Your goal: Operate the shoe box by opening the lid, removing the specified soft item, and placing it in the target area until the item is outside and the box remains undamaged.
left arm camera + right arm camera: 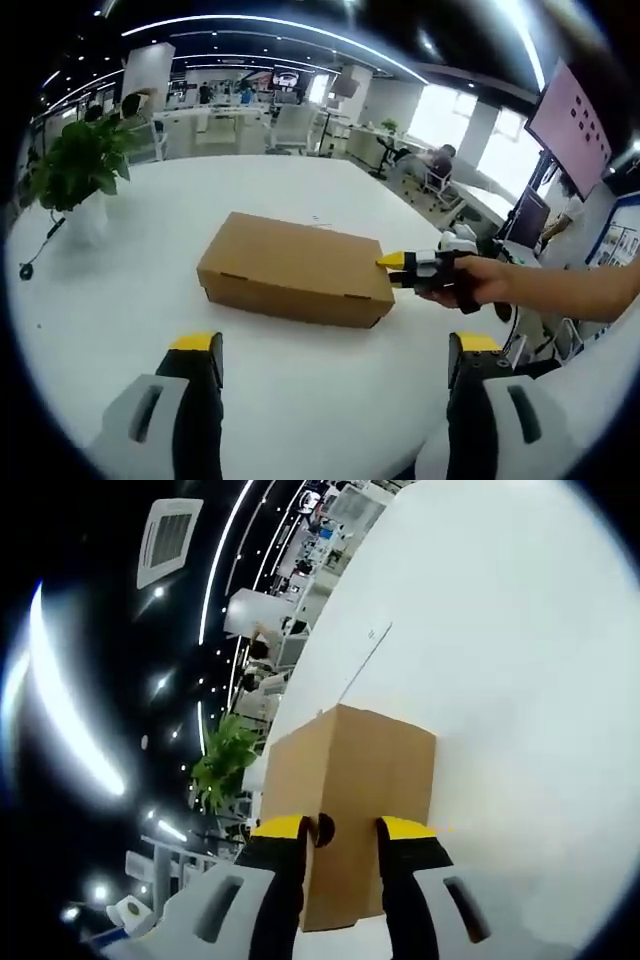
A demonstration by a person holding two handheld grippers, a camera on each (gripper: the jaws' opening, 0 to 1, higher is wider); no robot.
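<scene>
Box: closed brown shoe box (295, 270) on white table (300, 400).
Left gripper (335, 350): jaws wide apart, short of box.
Right gripper (400, 268): yellow tips at box's right end.
Plant (80, 160): far left.

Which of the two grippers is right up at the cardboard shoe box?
The right gripper, seen from the left gripper view with its yellow tips at the end of the closed cardboard shoe box. The left gripper hangs back over the white table, jaws spread, short of the box.

Bright ceiling-strip light, soft shadows, strong fisheye edge warping.
</scene>
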